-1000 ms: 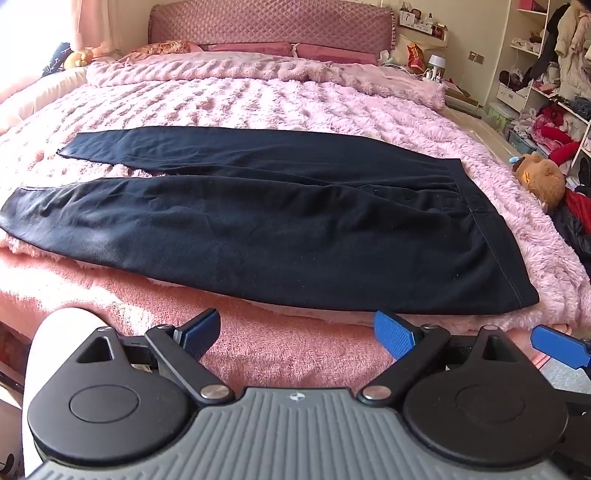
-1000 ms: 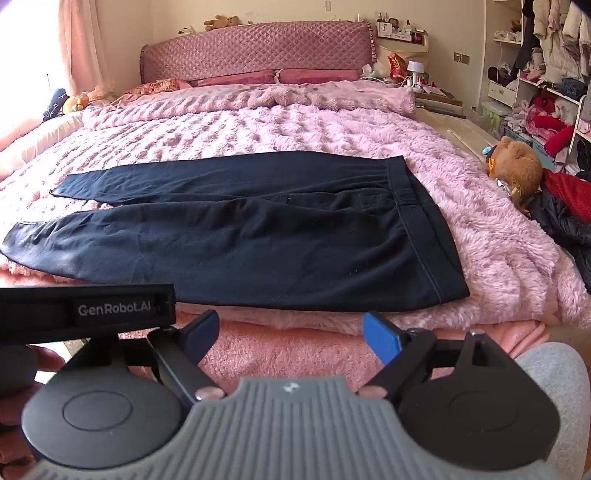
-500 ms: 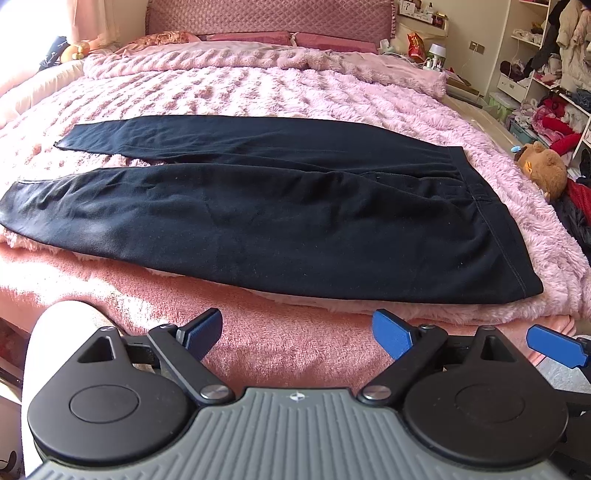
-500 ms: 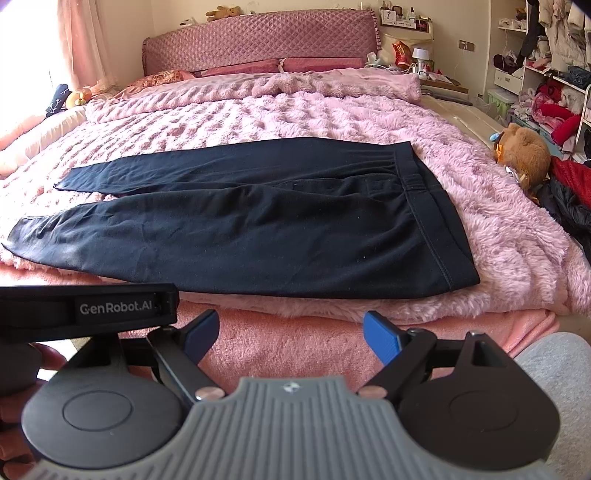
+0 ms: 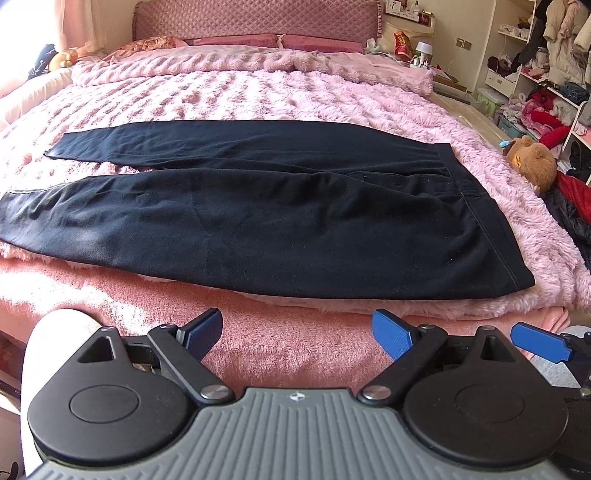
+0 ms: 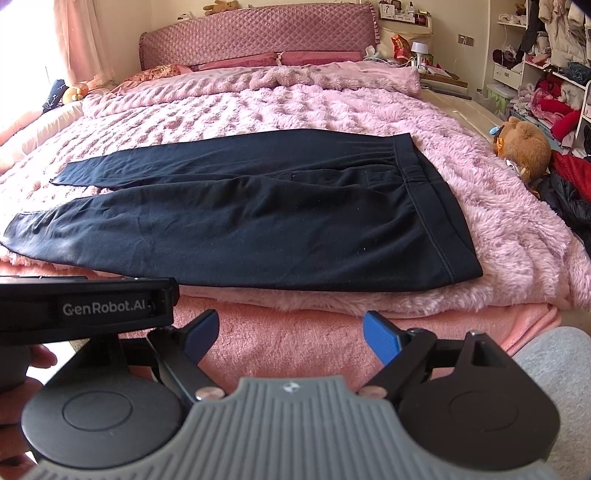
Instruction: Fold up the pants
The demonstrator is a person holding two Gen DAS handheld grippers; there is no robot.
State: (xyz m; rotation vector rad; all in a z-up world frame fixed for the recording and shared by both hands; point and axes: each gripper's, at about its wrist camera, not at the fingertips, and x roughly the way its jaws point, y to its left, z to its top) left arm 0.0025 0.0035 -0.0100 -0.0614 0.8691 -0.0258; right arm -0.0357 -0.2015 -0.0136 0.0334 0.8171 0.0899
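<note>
Two tongs open, left tongs (image 5: 297, 334), right tongs (image 6: 290, 334), one pants (image 5: 258, 214)

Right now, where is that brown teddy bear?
In both wrist views the teddy bear sits at the far right, just off the pink blanket's right edge, beyond the waistband end of the black pants and beside a heap of red and dark clothes.

Wide bed (image 5: 332, 96) under fluffy pink blanket, quilted mauve headboard (image 6: 255, 35) against cream wall. Bright daylight through pink curtain (image 6: 79, 40) at left. Cluttered white shelves (image 5: 546, 74) at right; brown teddy bear (image 6: 522, 146) just beside bed edge.
</note>
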